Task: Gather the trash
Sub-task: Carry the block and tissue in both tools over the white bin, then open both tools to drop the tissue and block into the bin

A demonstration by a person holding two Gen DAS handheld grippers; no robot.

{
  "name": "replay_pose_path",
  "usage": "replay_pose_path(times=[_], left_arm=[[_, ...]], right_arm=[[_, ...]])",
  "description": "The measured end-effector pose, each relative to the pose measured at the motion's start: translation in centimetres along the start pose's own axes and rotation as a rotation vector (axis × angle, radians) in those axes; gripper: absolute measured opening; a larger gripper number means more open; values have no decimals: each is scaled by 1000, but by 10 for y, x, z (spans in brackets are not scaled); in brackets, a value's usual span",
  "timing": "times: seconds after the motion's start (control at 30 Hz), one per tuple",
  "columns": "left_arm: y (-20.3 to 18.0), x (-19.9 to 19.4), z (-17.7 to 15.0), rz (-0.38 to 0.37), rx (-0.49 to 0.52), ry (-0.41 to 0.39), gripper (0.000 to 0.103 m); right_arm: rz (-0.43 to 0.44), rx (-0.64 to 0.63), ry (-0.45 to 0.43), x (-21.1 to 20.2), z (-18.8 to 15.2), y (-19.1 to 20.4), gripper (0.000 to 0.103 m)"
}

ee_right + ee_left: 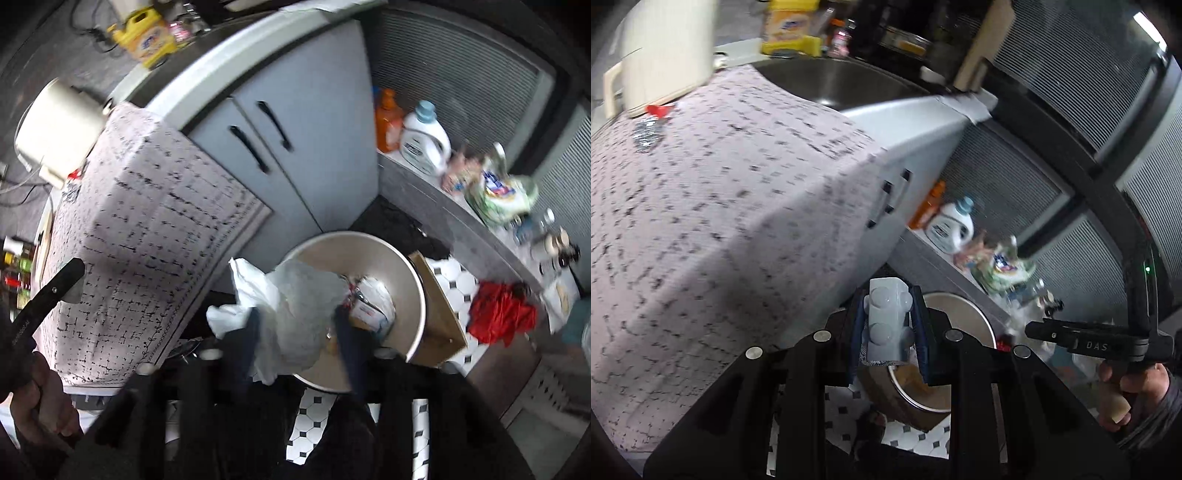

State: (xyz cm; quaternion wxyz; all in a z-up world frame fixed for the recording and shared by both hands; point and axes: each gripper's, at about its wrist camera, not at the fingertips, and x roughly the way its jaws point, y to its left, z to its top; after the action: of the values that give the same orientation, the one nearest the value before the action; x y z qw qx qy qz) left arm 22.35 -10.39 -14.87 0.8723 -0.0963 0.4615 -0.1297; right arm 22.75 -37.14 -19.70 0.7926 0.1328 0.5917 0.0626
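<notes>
My left gripper (888, 314) is shut on a grey studded plastic block (886, 325), held above the round metal trash bin (975, 321) on the floor. My right gripper (299, 325) is shut on a crumpled white tissue (291, 306) and holds it over the near rim of the same bin (406, 280). Inside the bin lies white wrapped trash (373, 306). A crushed foil piece (646, 134) and a red scrap (657, 110) lie on the patterned cloth (713, 206) covering the table.
A white appliance (661, 48) stands at the table's far corner. A sink (831, 81) and yellow bottle (790, 26) are behind. Grey cabinet doors (295, 140), detergent bottles (424, 140), a red cloth (502, 317) and a wooden board (439, 314) surround the bin.
</notes>
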Motion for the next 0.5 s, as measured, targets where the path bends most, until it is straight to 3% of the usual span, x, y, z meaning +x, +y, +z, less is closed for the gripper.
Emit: replay_pose_path(times=[0.13,0.5], left_arm=[[-19,10,-1,-35,44,28,24],[-80,41,1,-139,163,93,25]], right_arm=[[6,57,4,-5,-9,-21,55],[-60,177,-106,-52,-24,-74,65]])
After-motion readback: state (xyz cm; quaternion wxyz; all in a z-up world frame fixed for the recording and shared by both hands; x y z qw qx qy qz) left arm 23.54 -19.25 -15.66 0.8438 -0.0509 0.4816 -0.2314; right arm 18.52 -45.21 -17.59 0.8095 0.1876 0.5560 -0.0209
